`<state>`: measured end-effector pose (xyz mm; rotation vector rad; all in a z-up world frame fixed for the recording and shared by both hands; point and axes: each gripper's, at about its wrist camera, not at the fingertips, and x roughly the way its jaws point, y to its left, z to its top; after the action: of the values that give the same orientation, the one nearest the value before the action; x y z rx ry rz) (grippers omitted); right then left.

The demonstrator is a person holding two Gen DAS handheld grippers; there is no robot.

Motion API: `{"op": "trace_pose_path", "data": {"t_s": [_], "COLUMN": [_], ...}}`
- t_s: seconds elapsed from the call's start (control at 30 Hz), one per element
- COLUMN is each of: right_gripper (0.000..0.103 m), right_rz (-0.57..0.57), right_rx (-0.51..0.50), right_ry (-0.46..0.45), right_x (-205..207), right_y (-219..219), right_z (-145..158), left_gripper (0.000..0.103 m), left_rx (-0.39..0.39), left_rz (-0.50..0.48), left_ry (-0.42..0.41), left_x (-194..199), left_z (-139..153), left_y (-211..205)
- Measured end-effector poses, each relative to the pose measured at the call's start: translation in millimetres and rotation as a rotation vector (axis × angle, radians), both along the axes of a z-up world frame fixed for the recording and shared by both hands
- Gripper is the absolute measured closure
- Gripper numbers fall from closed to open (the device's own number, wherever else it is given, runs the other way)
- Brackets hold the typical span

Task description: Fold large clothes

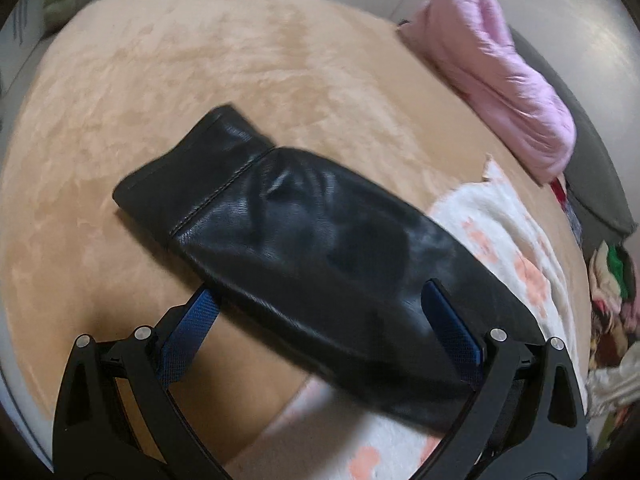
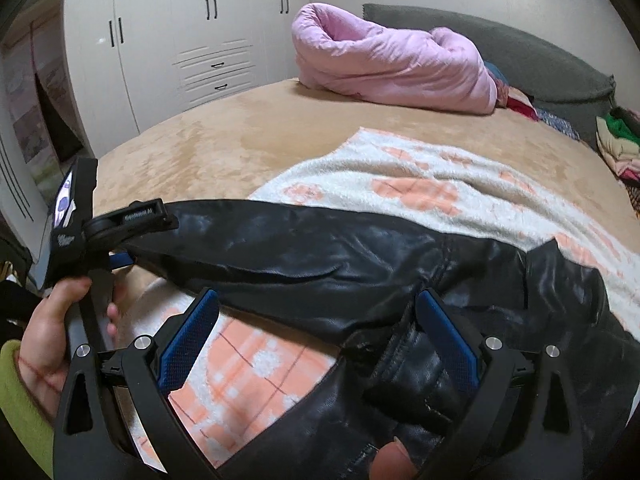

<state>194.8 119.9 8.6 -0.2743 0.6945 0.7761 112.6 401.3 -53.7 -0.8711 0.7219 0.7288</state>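
A black leather jacket (image 2: 360,264) lies on a white and orange blanket (image 2: 400,176) on the bed. Its sleeve (image 1: 288,216) stretches out to the left over the tan bed cover, cuff farthest away. My left gripper (image 1: 318,288) is open wide around the sleeve, with the left fingertip hidden under it and the right finger (image 1: 444,312) above it. In the right wrist view the left gripper (image 2: 140,236) is held by a hand (image 2: 44,328) in a green sleeve. My right gripper (image 2: 318,294) hangs open over the jacket's body near the shoulder, holding nothing.
A rolled pink quilt (image 2: 392,60) lies at the head of the bed against a grey headboard (image 2: 520,48). White wardrobe doors (image 2: 180,40) stand behind on the left. A pile of coloured clothes (image 2: 616,144) sits at the right edge. A thumb (image 2: 394,460) shows at the bottom.
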Motion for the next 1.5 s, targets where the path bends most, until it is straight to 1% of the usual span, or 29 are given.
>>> {"op": "trace_pose_path", "data": {"t_s": [0.07, 0.13, 0.2, 0.23, 0.27, 0.3, 0.33, 0.37, 0.4, 0.43, 0.53, 0.6, 0.67, 0.73, 0.83, 0.87, 0.9, 0.97, 1.13, 1.3, 1.33, 1.43, 1.5], "right_gripper": [0.004, 0.004, 0.004, 0.004, 0.004, 0.004, 0.004, 0.004, 0.004, 0.004, 0.004, 0.004, 0.004, 0.004, 0.004, 0.004, 0.004, 0.004, 0.004, 0.004, 0.004, 0.004, 0.004], "right_rz": [-0.011, -0.035, -0.057, -0.065, -0.075, -0.084, -0.089, -0.096, -0.106, -0.115, -0.149, -0.175, -0.200, -0.238, -0.290, -0.304, -0.328, -0.358, -0.436, -0.496, -0.503, -0.537, -0.574], "right_rx": [-0.003, -0.022, -0.037, -0.041, -0.043, -0.044, -0.042, -0.039, -0.031, -0.029, -0.033, -0.031, -0.028, -0.024, -0.009, -0.004, 0.005, 0.020, 0.088, 0.143, 0.150, 0.171, 0.188], "right_ry": [0.007, -0.017, -0.037, -0.042, -0.044, -0.042, -0.039, -0.035, -0.034, -0.034, -0.039, -0.030, -0.014, -0.004, 0.006, 0.006, 0.006, 0.006, 0.023, 0.014, 0.012, 0.002, 0.001], "right_x": [1.8, 1.8, 1.4, 1.3, 1.6, 1.9, 2.9, 3.1, 2.8, 2.4, -2.0, -6.9, -10.6, -13.7, -17.2, -18.3, -19.4, -20.7, -24.5, -29.2, -30.6, -32.2, -33.5], "right_y": [-5.7, -12.0, -19.2, -22.4, -26.1, -29.5, -32.8, -36.2, -41.7, -45.5, -63.9, -81.8, -99.4, -121.2, -152.4, -160.8, -173.9, -189.8, -236.3, -275.7, -282.0, -302.6, -320.3], "right_z": [-3.6, -7.1, -10.9, -12.3, -14.1, -15.3, -16.1, -16.8, -17.3, -17.7, -20.1, -21.5, -22.2, -21.6, -19.4, -18.9, -18.4, -17.7, -13.5, -4.4, -3.0, 1.2, 2.2], "left_gripper": [0.009, 0.009, 0.009, 0.010, 0.015, 0.024, 0.054, 0.078, 0.082, 0.088, 0.099, 0.101, 0.102, 0.102, 0.102, 0.102, 0.103, 0.103, 0.103, 0.103, 0.103, 0.103, 0.103], "left_rx": [-0.030, -0.008, 0.001, 0.007, 0.010, 0.012, 0.015, 0.012, -0.001, -0.012, 0.007, -0.001, 0.054, 0.081, 0.139, 0.154, 0.160, 0.194, 0.268, 0.311, 0.310, 0.316, 0.292], "left_rz": [0.040, 0.059, 0.051, 0.050, 0.051, 0.049, 0.044, 0.035, 0.025, 0.015, -0.021, -0.064, -0.103, -0.143, -0.214, -0.241, -0.257, -0.316, -0.447, -0.588, -0.634, -0.724, -0.785], "left_ry": [-0.008, -0.006, 0.010, 0.005, -0.011, -0.020, -0.026, -0.036, -0.061, -0.093, -0.149, -0.234, -0.279, -0.349, -0.402, -0.428, -0.443, -0.481, -0.529, -0.561, -0.570, -0.570, -0.569], "left_x": [-0.7, 1.9, 9.8, 12.2, 13.1, 13.7, 13.6, 13.2, 12.3, 10.6, 10.7, 7.2, 4.1, 0.6, 0.9, 1.3, 1.7, 6.0, 21.6, 37.8, 42.8, 50.6, 59.8], "left_z": [-8.4, -8.3, -9.2, -9.4, -9.1, -8.9, -7.4, -6.8, -6.2, -3.2, 10.5, 24.3, 45.2, 66.7, 99.1, 113.2, 121.0, 147.6, 190.4, 214.4, 218.1, 219.3, 214.6], "left_y": [9.8, 12.8, 15.3, 16.9, 18.2, 20.2, 20.5, 21.0, 21.0, 20.5, 14.7, 7.4, -7.7, -24.0, -50.1, -61.2, -66.9, -90.8, -147.9, -211.8, -229.8, -263.0, -281.6]}}
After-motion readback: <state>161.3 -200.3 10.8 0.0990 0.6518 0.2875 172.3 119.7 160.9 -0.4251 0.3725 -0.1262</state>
